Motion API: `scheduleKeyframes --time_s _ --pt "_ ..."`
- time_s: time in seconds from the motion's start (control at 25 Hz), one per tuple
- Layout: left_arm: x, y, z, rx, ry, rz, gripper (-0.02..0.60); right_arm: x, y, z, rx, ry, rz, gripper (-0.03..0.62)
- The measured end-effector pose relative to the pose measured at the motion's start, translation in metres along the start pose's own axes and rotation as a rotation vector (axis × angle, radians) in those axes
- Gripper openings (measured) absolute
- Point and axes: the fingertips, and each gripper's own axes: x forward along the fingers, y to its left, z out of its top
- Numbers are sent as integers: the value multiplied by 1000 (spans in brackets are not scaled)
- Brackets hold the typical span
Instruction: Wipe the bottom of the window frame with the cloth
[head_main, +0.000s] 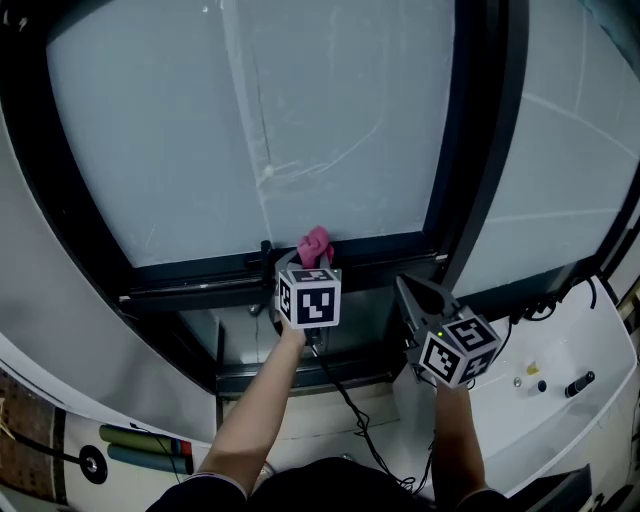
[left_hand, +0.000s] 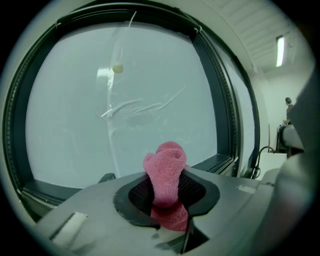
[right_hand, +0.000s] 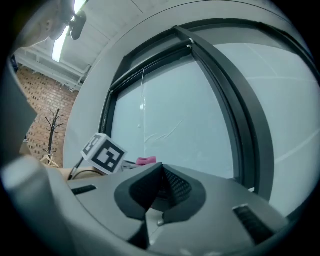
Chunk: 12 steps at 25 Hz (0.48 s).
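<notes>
Wiping step in hand: left gripper (head_main: 309, 266) jaws clamp pink cloth (head_main: 315, 243), held at frame (head_main: 190, 277) bottom rail, contact unclear. Right gripper (head_main: 421, 296) jaws together, empty. Next, likely: press cloth down, sweep along rail.

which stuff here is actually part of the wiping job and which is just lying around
Part of the job:
- pink cloth, clamped in the left gripper
- bottom rail of the window frame, right by the cloth

Just lying about:
- right gripper, shut on nothing, off to the side
- what look like markers at lower left
- small dark item on the white ledge
</notes>
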Motion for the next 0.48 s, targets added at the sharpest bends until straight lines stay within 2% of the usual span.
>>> scheduleKeyframes --time_s 0.12,0.24,0.48 --pt "-38 9 10 -43 -45 -69 109 22 31 -1 2 4 51 2" --pt "-71 29 15 -63 -75 -102 109 40 62 0 -1 1 94 2" --pt "-116 89 10 -64 -89 -85 109 76 121 1 -20 7 171 2"
